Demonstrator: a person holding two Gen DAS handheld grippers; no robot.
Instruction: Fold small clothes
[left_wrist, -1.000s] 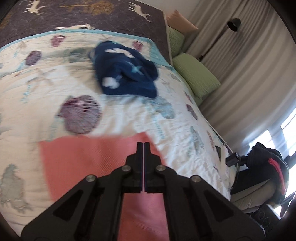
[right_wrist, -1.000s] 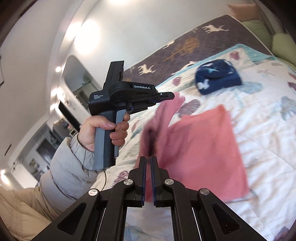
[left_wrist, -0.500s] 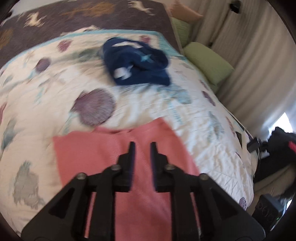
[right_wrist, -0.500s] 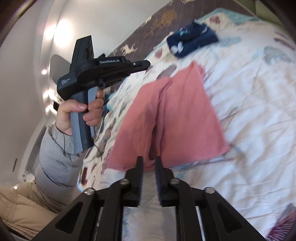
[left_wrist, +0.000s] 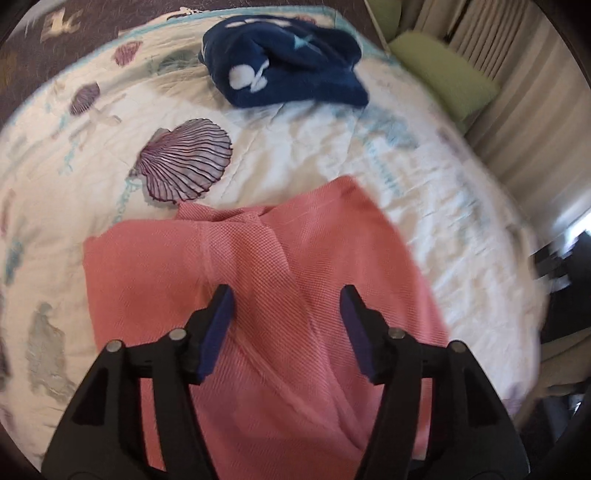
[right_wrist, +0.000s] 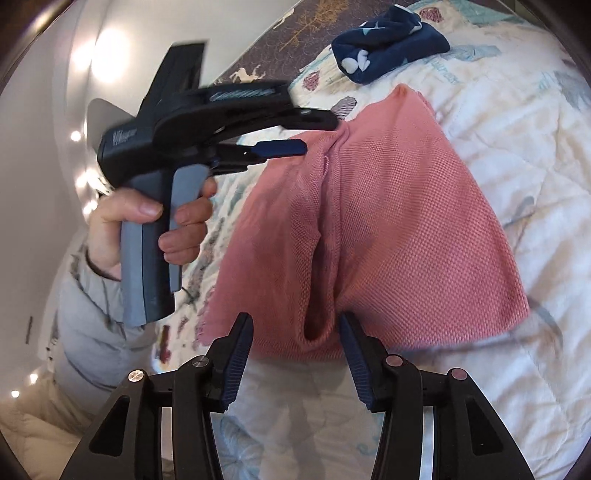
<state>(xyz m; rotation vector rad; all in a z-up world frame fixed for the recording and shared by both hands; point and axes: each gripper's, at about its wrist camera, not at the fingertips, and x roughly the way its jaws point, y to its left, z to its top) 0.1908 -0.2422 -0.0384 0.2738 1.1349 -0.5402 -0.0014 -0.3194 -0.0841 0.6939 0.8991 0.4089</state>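
A pink knit garment (left_wrist: 258, 295) lies spread on the shell-print quilt (left_wrist: 295, 147), with a ridge of fabric running down its middle. My left gripper (left_wrist: 286, 295) hangs over it, its jaws opening, and the pads press on nothing. In the right wrist view the same pink garment (right_wrist: 388, 221) lies on the quilt (right_wrist: 517, 369), a loose fold gaping at its near edge. My right gripper (right_wrist: 295, 326) stands at that edge with its jaws opening and the pads clear of the cloth. The left gripper (right_wrist: 317, 134) shows there too, held by a hand (right_wrist: 147, 218), jaws apart above the garment's far end.
A folded navy garment with white shapes (left_wrist: 284, 70) lies farther up the bed, seen also as the navy bundle (right_wrist: 388, 44). Green pillows (left_wrist: 443, 74) and curtains (left_wrist: 517, 110) line the right side. A dark patterned blanket (right_wrist: 295, 44) covers the bed's far end.
Both grippers went from shut to open and sank toward the bed. The pink garment, lifted at its left end a second ago, now lies dropped on the quilt.
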